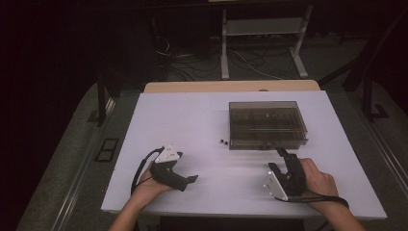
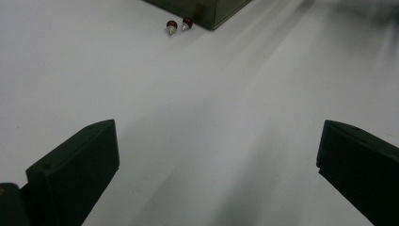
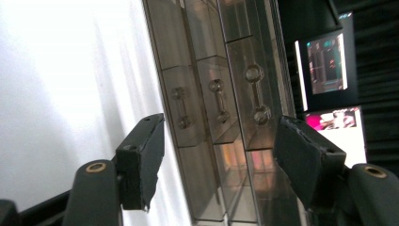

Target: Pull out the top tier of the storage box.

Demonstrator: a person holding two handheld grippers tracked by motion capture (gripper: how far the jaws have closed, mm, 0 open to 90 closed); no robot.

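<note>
Both my grippers, left [image 1: 192, 179] and right [image 1: 279, 152], spread, empty; box [image 1: 267, 124] just beyond right; two beads [image 2: 179, 24] upper frame.

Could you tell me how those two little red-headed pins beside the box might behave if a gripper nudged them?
The two pins look tiny, so probably very light and easily scattered. Their rounded heads suggest they would swing round. On the smooth white table they likely slide.
</note>
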